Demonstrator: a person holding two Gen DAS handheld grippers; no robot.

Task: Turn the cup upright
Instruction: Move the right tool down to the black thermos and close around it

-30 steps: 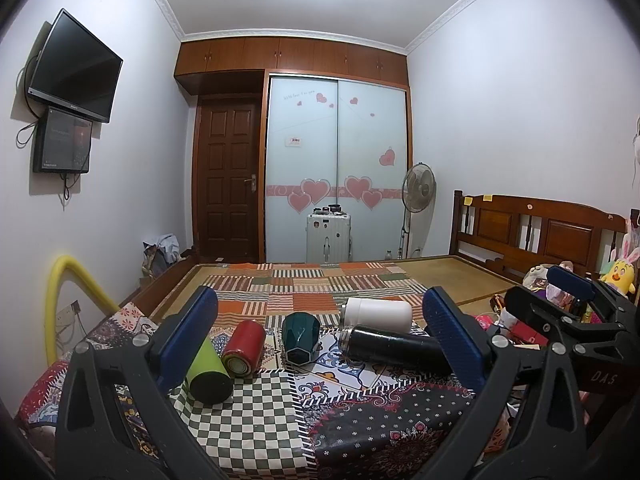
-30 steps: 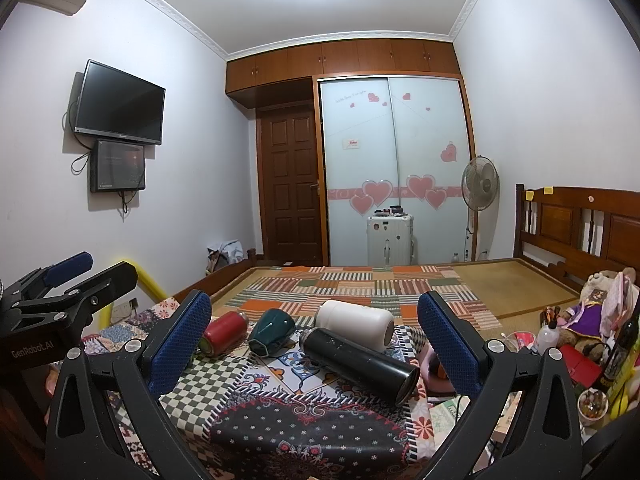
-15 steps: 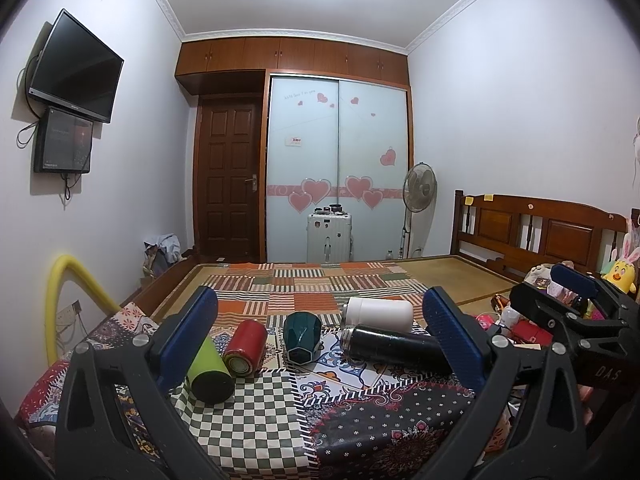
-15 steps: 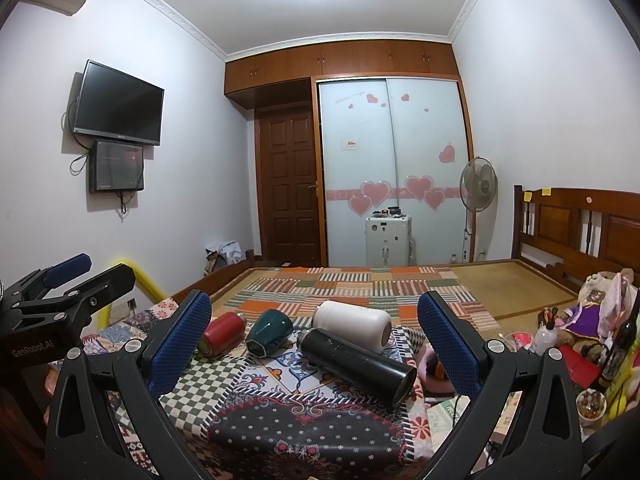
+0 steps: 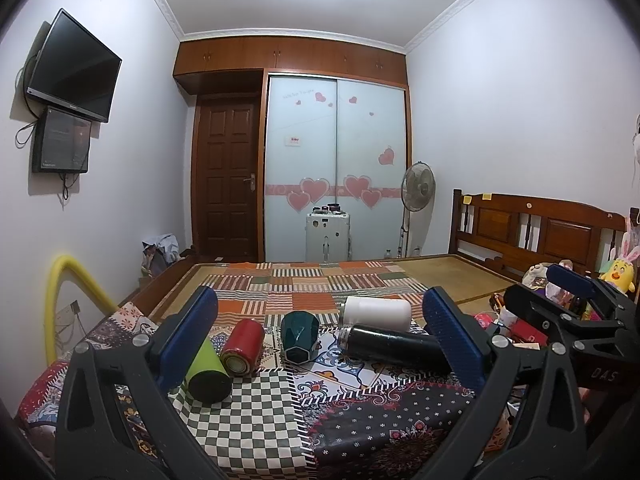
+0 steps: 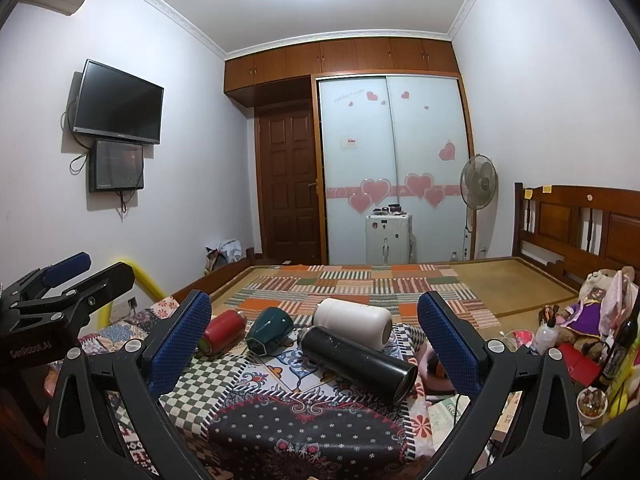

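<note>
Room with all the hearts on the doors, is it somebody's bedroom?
Most likely a bedroom. A wooden headboard stands by the right wall, sliding wardrobe doors with heart stickers fill the far end, and a plush chick sits at the right.

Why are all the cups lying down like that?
All five are tipped on their sides on the cloth: green cup, red cup, teal cup, white bottle, black bottle. None stands upright.

The left gripper has a matte black frame with triangular cut-outs, silver screws and blue dimpled pads. The right gripper is built alike. Seen from the side, one frame carries white "GenRobot.AI" lettering, the other "DAS".
</note>
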